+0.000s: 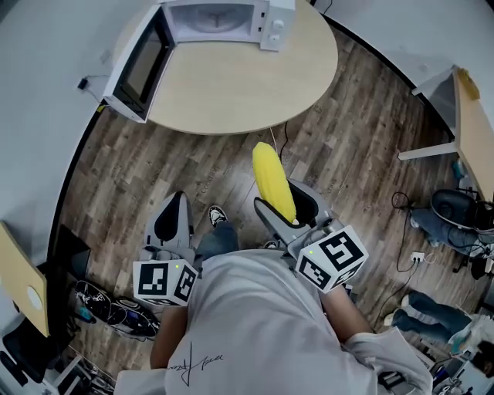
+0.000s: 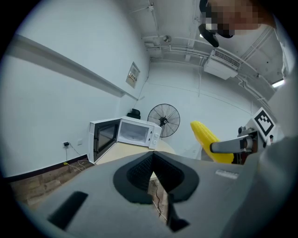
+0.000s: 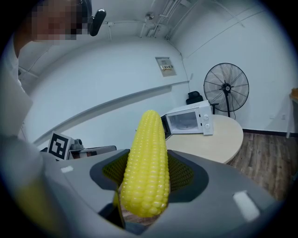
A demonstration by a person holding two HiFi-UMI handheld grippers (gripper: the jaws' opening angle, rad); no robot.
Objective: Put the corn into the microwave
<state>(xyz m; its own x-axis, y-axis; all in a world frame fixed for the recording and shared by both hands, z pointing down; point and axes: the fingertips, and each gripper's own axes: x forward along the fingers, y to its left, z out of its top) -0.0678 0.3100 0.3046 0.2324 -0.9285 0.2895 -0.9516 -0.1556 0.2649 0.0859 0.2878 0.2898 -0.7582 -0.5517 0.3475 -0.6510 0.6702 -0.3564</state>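
The yellow corn (image 1: pixel 273 181) stands upright between the jaws of my right gripper (image 1: pixel 287 207), which is shut on its lower end, above the wood floor in front of the round table (image 1: pixel 255 85). The right gripper view shows the corn (image 3: pixel 148 162) filling the jaws of the right gripper (image 3: pixel 146 186). The white microwave (image 1: pixel 208 23) sits at the table's far edge with its door (image 1: pixel 143 65) swung open to the left. My left gripper (image 1: pixel 173 220) hangs shut with nothing in it, beside the right one. From the left gripper (image 2: pixel 153 179), the microwave (image 2: pixel 135 132) and corn (image 2: pixel 210 140) both show.
A standing fan (image 3: pixel 226 88) is behind the table. A desk (image 1: pixel 471 116) and a dark chair (image 1: pixel 455 208) stand at the right. Bags and shoes (image 1: pixel 108 305) lie at the lower left. A cable (image 1: pixel 284 143) trails down from the table.
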